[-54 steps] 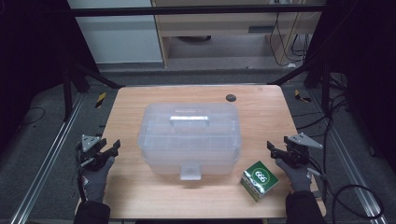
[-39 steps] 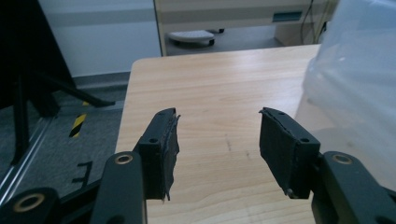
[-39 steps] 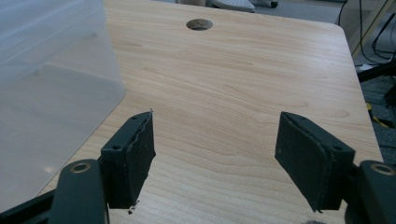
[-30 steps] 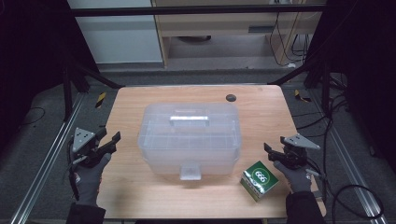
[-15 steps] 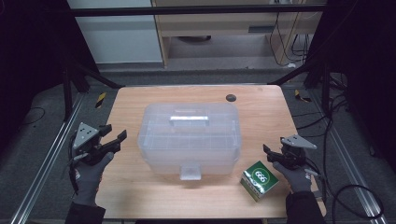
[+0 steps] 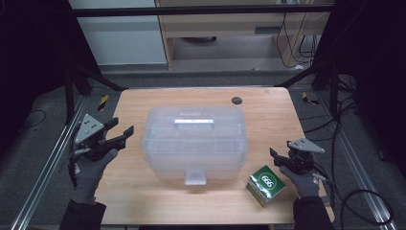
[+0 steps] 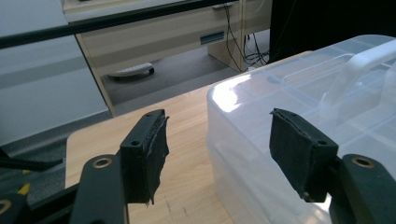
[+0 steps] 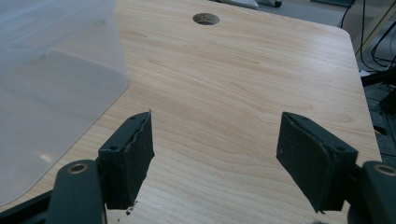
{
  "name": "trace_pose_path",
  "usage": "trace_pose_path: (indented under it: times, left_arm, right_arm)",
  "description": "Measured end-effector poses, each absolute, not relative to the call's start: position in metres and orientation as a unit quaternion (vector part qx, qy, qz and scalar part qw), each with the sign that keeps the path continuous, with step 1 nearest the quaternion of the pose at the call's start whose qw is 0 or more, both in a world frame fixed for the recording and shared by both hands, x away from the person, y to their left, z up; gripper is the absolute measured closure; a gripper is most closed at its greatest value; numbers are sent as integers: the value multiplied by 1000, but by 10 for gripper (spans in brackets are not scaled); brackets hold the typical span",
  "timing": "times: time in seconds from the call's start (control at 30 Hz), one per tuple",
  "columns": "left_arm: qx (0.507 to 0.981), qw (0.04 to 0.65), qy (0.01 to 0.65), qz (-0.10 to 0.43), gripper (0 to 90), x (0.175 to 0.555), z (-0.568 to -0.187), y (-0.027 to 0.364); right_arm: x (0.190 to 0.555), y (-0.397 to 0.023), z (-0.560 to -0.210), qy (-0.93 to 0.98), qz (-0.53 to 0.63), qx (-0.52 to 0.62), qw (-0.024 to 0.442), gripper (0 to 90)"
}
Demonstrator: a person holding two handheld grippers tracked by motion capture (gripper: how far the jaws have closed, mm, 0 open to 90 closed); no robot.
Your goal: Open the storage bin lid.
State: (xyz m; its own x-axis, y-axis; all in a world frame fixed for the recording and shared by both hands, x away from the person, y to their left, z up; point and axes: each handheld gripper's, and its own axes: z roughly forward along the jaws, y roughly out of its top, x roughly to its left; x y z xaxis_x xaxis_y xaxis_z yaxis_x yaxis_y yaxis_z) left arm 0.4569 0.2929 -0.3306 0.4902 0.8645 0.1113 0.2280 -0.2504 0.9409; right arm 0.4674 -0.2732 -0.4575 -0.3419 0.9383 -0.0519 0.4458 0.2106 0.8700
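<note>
Pale wooden table (image 6: 158,206), both my grippers open and empty.
My left gripper (image 6: 122,130), jaws just widened, hangs beside the clear plastic lidded storage box (image 6: 194,141); my right gripper (image 6: 275,157) hovers just beside the green "666" carton (image 6: 266,184) at the box's near right corner.

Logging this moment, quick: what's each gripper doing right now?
Left gripper: open, holding nothing, beside the clear plastic box.
Right gripper: open, holding nothing.
</note>
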Motion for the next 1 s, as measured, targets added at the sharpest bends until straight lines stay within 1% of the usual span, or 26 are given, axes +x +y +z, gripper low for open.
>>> trace_pose_path:
  times: [0.2, 0.5, 0.73, 1.0]
  left_arm:
    - [731, 474, 346, 349, 376, 460, -312, 282]
    - [763, 454, 311, 339, 373, 465, -298, 258]
    - [777, 441, 292, 341, 375, 466, -291, 246]
    - [799, 420, 266, 338, 376, 465, -285, 235]
  right_arm:
    - [467, -273, -457, 715, 401, 485, 304, 299]
    - [466, -274, -454, 712, 407, 490, 294, 358]
    - [466, -273, -454, 712, 405, 484, 309, 359]
    - [466, -272, -455, 713, 405, 480, 312, 370]
